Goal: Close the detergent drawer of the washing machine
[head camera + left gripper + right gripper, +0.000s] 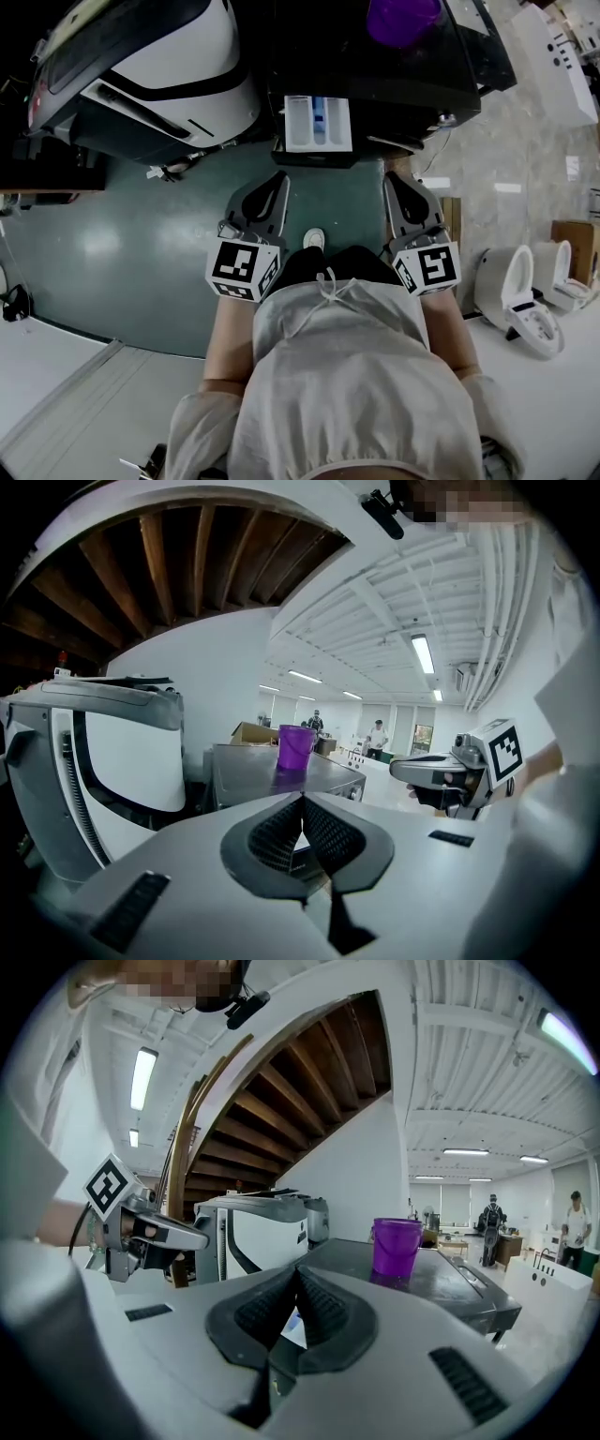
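Purple bucket (403, 19) cut off; washing machine (450, 66) too

ribbed matt black finger pads (276, 833) | glossy white plastic detergent drawer (317, 124) ahead of them | sheeny dark-grey metal washing machine top (450, 1288) beyond | smooth purple plastic bucket (397, 1244) atop

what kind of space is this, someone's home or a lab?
Probably an appliance test lab, not a home: the washing machine stands by another large white appliance, loose toilets sit off to the right, and strip lights line a wide ceiling.
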Motion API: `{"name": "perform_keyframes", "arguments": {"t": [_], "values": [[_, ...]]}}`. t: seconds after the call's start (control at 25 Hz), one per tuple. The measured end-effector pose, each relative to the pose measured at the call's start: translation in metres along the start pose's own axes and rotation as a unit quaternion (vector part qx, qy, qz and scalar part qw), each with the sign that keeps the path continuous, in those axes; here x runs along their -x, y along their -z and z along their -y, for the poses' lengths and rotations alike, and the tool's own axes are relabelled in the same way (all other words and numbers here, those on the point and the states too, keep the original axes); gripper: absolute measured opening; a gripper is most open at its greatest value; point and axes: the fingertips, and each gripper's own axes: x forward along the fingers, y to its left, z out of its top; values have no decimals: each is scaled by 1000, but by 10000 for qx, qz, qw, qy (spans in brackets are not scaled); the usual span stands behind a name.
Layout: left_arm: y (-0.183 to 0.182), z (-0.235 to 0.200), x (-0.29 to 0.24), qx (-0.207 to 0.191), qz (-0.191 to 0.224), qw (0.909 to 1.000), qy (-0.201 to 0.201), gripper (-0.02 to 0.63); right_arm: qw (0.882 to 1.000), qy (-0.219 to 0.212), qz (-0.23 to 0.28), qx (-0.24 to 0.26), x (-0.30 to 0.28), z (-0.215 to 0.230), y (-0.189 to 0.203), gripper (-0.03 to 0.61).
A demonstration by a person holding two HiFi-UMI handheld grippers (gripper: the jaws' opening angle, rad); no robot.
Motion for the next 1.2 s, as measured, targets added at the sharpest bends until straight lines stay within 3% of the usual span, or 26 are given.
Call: {"name": "perform_keyframes", "arguments": {"t": [0.36,0.64,0.76,1.2], "values": [[46,-11,-43,275,-184,9993,148,18,9987,-114,-457,-172,-48,24,49,6],[110,-21,-73,250,-871,9959,-77,18,9958,-348,-780,-320,-74,30,97,6],[133,-23,-85,452,-1046,9934,-117,18,9940,-402,-943,-372,-81,31,120,6],[172,-30,-114,655,-1348,9884,-226,18,9908,-566,-1173,-373,-93,36,156,6]]}}
